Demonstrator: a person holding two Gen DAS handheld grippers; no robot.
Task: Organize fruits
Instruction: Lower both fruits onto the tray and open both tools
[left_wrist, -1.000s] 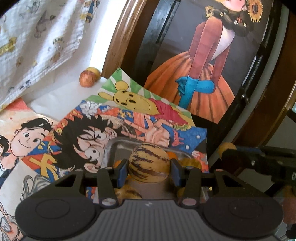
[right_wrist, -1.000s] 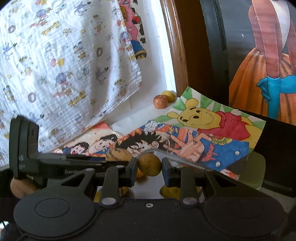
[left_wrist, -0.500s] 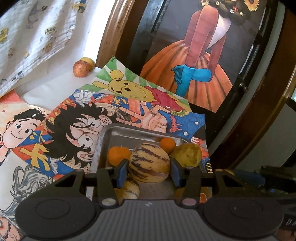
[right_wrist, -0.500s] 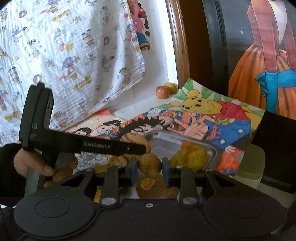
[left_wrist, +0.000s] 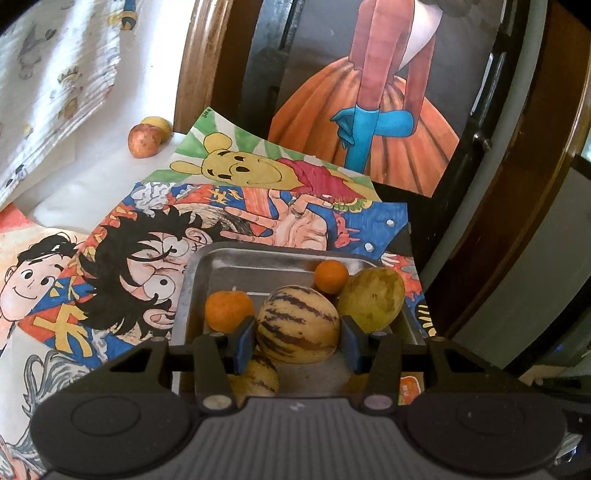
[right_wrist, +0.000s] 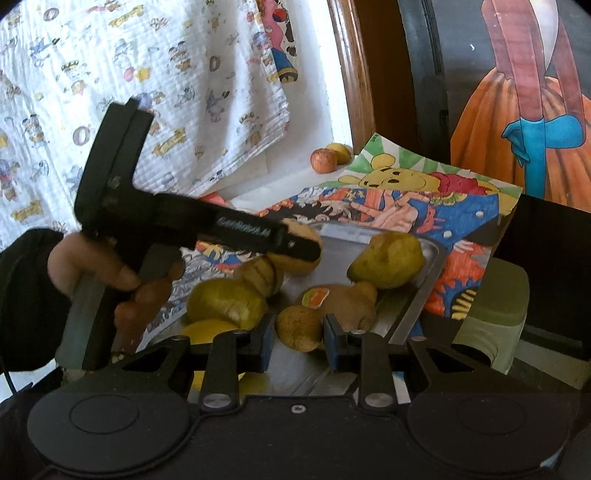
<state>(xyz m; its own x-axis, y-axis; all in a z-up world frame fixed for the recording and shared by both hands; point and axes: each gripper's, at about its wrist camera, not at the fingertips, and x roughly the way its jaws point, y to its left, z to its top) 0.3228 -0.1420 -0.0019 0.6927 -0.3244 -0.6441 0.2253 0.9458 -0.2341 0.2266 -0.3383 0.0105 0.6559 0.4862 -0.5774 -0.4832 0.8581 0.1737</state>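
left wrist view: my left tongs (left_wrist: 298, 339) clamp the striped cream melon-like fruit (left_wrist: 297, 324) over the shiny metal tray (left_wrist: 221, 263). right tongs (right_wrist: 298, 335) pinch a small round brown fruit (right_wrist: 299, 328) above the tray's near edge.

— What covers the surface ahead of the gripper?

— Coloured cartoon drawings (left_wrist: 155, 236), overlapping sheets. The yellow bear sheet (left_wrist: 258, 170) lies farthest ahead, the black-haired face sheet nearer, and a smiling boy sheet (left_wrist: 29, 280) off to the left.

— Anything standing on them?

— A metal tray (left_wrist: 192, 284), just ahead of the fingers, resting on the drawings.

— And beyond the paper?

— A bare white surface (left_wrist: 74, 184) far ahead to the left. 2 loose fruits sit there touching each other: a reddish one (left_wrist: 142, 142) and a yellow one (left_wrist: 160, 125) behind it, close to the wooden frame.

— From the right-hand gripper?

— The same 2 fruits (right_wrist: 325, 158) lie far ahead, the tray (right_wrist: 424, 273) close in front.
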